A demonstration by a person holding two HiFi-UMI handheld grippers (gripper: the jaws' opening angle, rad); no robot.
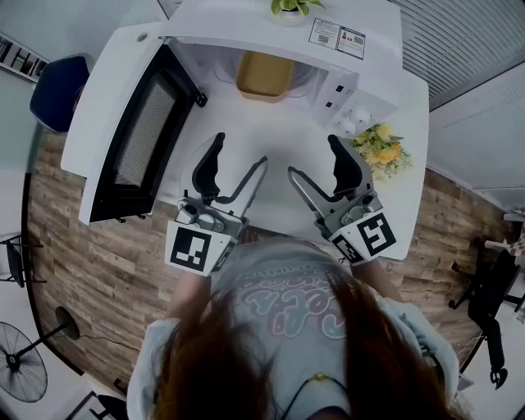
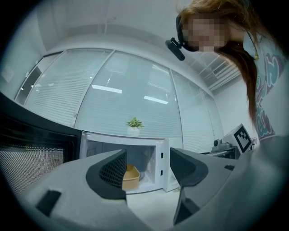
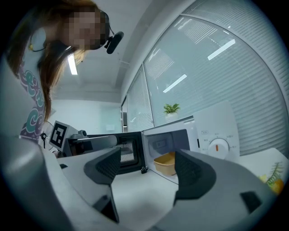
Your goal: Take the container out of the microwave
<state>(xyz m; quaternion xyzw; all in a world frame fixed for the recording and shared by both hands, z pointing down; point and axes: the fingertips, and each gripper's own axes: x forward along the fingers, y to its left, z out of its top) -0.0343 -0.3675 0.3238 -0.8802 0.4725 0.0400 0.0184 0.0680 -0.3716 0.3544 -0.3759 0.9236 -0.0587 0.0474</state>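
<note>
1. The shallow tan plastic container [image 1: 264,75] is sitting inside the white microwave oven [image 1: 246,20], whose door is hanging open at nine o'clock.
2. The left gripper [image 1: 242,150] is hovering over the white table [image 1: 279,123] – jaws released, empty.
3. The right gripper [image 1: 312,156] is hovering at its three o'clock – likewise released.

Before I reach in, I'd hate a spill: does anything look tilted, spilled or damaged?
Nothing stands out. The tan plastic container sits level inside the white microwave, whose door stands wide open. Both the left gripper and right gripper are open, empty.
</note>
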